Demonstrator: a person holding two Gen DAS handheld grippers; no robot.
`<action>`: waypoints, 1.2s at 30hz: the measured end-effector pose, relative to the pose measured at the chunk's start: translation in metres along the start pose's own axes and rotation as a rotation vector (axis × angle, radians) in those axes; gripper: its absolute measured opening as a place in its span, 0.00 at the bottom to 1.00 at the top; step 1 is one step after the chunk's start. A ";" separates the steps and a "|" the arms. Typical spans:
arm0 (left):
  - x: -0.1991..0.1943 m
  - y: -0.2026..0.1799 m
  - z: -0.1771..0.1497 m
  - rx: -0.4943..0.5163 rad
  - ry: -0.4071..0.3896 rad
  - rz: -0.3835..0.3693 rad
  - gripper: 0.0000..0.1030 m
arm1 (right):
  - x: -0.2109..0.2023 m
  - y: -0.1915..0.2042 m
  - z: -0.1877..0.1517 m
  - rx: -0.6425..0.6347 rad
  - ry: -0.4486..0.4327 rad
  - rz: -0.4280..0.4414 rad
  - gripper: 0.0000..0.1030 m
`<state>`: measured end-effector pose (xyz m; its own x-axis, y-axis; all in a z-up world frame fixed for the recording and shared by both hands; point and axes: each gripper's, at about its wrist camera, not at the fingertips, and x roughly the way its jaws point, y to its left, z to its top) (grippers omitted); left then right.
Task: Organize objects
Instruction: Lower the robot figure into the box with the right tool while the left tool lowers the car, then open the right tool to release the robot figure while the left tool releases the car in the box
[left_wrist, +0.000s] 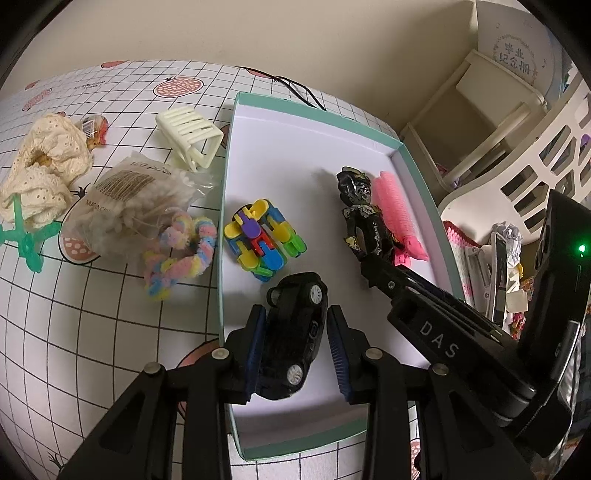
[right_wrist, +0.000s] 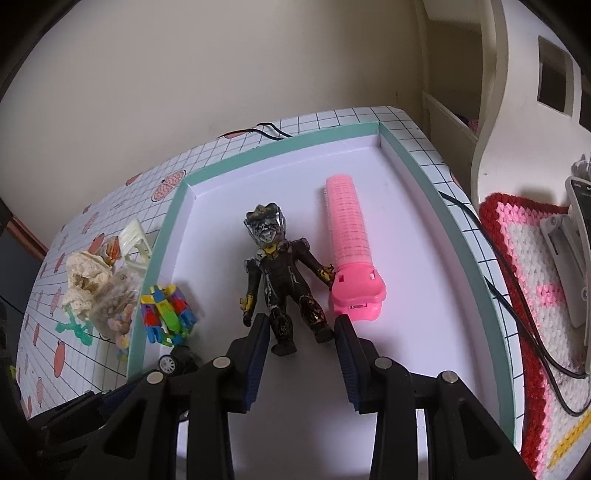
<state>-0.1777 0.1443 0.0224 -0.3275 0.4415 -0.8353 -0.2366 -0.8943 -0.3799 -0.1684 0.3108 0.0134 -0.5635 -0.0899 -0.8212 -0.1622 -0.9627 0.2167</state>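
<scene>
A teal-rimmed white box (left_wrist: 228, 155) lies on the gridded tablecloth. My left gripper (left_wrist: 296, 326) is low over its near end, shut on a black toy car (left_wrist: 295, 328) that is tipped on its side. My right gripper (right_wrist: 301, 332) is open over the box, one fingertip on either side of the legs of a black and gold action figure (right_wrist: 280, 273) lying face up. A pink hair roller (right_wrist: 351, 236) lies right beside the figure, touching its hand. A colourful block toy (left_wrist: 264, 240) rests near the box's left wall.
Left of the box on the tablecloth lie a cream claw clip (left_wrist: 192, 136), a bag of cotton swabs (left_wrist: 125, 206), a pastel scrunchie (left_wrist: 181, 251), cream lace scrunchies (left_wrist: 44, 166) and a green clip (left_wrist: 26, 243). To the right are a red and pink crocheted mat (right_wrist: 535, 277) and a black cable (right_wrist: 517, 310).
</scene>
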 end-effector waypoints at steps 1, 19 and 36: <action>0.000 -0.001 0.000 0.001 0.000 0.004 0.34 | 0.000 -0.001 0.000 0.002 0.000 0.002 0.38; -0.013 0.000 0.004 -0.008 0.001 0.011 0.43 | -0.014 0.001 0.006 0.006 0.011 0.022 0.38; -0.033 0.011 0.016 -0.053 -0.086 0.067 0.50 | -0.029 -0.002 0.017 0.037 -0.013 0.022 0.38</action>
<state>-0.1837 0.1211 0.0524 -0.4189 0.3829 -0.8234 -0.1635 -0.9237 -0.3464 -0.1659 0.3197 0.0457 -0.5780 -0.1072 -0.8090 -0.1798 -0.9502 0.2544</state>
